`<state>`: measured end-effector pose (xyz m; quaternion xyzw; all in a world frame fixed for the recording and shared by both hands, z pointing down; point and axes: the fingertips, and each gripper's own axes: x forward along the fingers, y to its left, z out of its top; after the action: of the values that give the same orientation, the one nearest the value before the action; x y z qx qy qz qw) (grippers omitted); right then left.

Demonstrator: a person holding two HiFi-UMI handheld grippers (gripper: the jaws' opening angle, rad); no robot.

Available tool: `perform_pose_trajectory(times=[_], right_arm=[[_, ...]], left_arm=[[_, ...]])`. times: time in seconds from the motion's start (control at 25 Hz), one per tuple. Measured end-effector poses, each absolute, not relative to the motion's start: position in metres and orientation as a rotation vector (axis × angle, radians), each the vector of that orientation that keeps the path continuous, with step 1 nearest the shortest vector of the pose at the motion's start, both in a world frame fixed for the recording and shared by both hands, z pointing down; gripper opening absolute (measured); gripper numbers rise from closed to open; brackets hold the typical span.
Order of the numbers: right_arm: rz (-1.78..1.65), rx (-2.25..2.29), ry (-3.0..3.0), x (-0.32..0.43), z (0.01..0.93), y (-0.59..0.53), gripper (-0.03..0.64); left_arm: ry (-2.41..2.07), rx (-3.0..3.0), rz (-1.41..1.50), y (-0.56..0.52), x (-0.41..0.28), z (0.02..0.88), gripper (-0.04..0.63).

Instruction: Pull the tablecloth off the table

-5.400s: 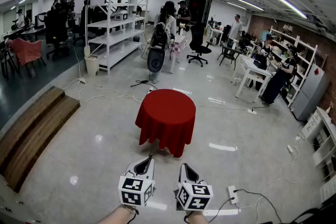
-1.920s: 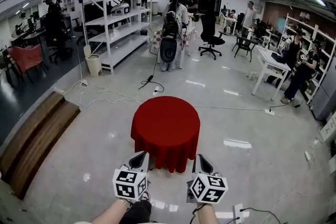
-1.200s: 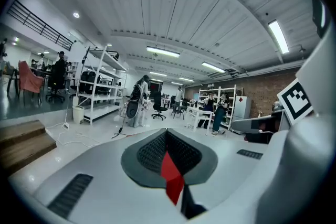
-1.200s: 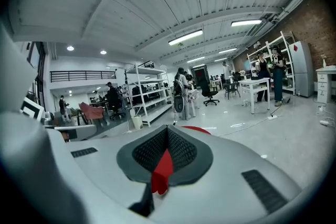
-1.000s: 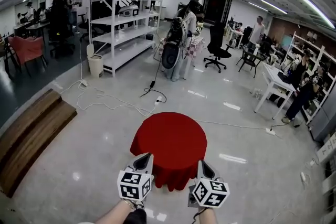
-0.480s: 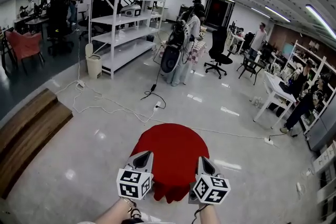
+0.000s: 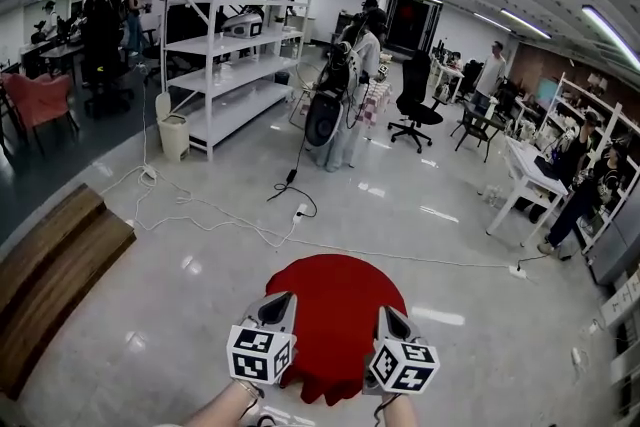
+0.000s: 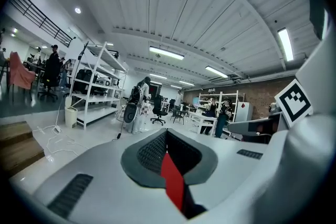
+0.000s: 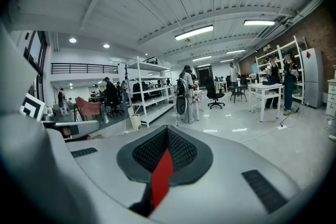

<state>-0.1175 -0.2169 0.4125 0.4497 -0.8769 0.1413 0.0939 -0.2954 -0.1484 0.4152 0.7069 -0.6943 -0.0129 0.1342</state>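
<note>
A round table under a red tablecloth (image 7: 335, 310) stands at the bottom middle of the head view, its cloth hanging down all round. My left gripper (image 7: 281, 299) hovers over the cloth's near left edge with its jaws shut. My right gripper (image 7: 386, 314) is over the near right edge, also shut. In the left gripper view the gripper (image 8: 167, 134) points level into the room, and a narrow red strip of tablecloth (image 8: 173, 183) shows through the slit below the jaws. The right gripper view shows that gripper (image 9: 167, 132) the same way, with its own strip of tablecloth (image 9: 160, 178). Neither holds anything that I can see.
Loose cables (image 7: 230, 215) trail over the shiny floor beyond the table. A wooden platform (image 7: 50, 265) lies at the left. A white shelving rack (image 7: 225, 45) stands behind, with people (image 7: 355, 75) and an office chair (image 7: 415, 105) farther back. White tables (image 7: 530, 170) line the right.
I have walked up to the table: it has slid from mid-frame to the bottom of the head view, and both shut grippers now overlap its near edge.
</note>
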Motion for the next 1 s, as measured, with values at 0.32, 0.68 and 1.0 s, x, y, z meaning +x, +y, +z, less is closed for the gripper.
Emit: perform_pose_trajectory(times=[0.32, 0.68, 1.0], right_arm=[[0.441, 1.359, -2.569, -0.127, 0.423, -0.243, 0.025], [0.493, 1.395, -2.521, -0.114, 0.438, -0.252, 0.025], [0.538, 1.423, -2.485, -0.073, 0.452, -0.275, 0.025]], left_arm=[[-1.986, 2.064, -0.014, -0.177, -0.308, 0.424, 0.015], [-1.948, 2.072, 0.045, -0.203, -0.301, 0.437, 0.015], [-1.908, 2.069, 0.087, -0.220, -0.262, 0.447, 0.015]])
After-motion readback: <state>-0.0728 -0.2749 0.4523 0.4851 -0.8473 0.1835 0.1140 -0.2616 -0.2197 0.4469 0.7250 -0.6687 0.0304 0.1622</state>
